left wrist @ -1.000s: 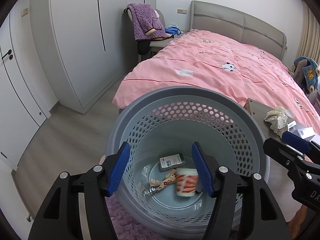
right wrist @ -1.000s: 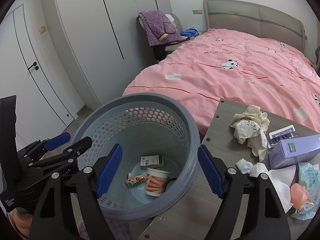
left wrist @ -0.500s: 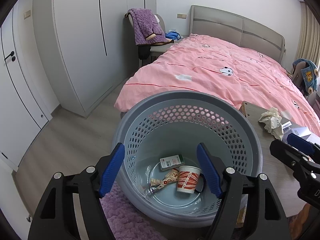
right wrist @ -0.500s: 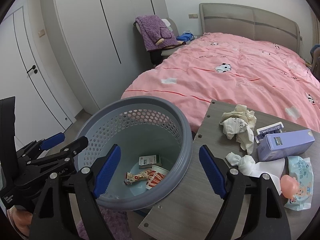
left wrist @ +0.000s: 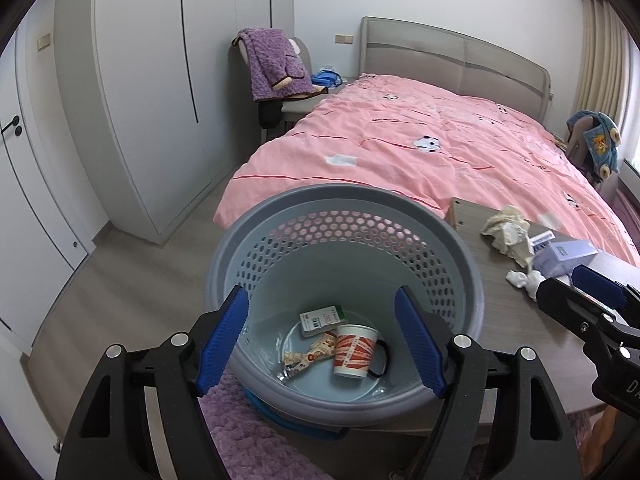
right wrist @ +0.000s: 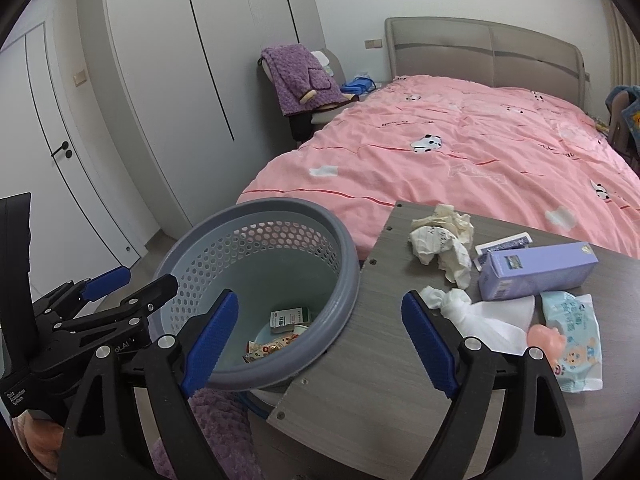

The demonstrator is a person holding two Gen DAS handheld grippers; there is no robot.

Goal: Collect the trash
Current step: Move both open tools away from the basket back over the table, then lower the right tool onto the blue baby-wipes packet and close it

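L claw (left wrist: pixel 322 336) is spread wide w/ nothing between its blue pads, hanging above the grey perforated basket (left wrist: pixel 460 256). R claw (right wrist: pixel 320 336) is likewise wide open and empty, over the surface's (right wrist: pixel 360 408) left edge where the basket rim sits just beside it.

Inside basket, on its floor: a paper cup (left wrist: pixel 354 350) w/ red print lying tilted, a snack wrapper (left wrist: pixel 310 356) just left of it, a small white-green box (left wrist: pixel 322 320) behind both, plus a black loop at the cup's right side, can't tell what it is.

Trash on the surface, per R wrist view: crumpled paper wad (right wrist: pixel 442 238) near the far left corner; small white tissue bits (right wrist: pixel 444 300) nearer the front, just beside the R claw's right pad. A lilac carton (right wrist: pixel 536 266) lies on its side right of the wad, w/ a blue-patterned card pack (right wrist: pixel 504 242) behind it. White cloth (right wrist: pixel 500 320) spreads under the carton's front; wet-wipes pack (right wrist: pixel 574 340) and a pink toy (right wrist: pixel 544 338) sit toward the right edge.

Pink bed (right wrist: pixel 460 160) runs behind the surface and basket. Purple blanket (right wrist: pixel 304 78) is draped over a chair by the headboard. Purple rug (left wrist: pixel 256 440) lies under the basket's near side.
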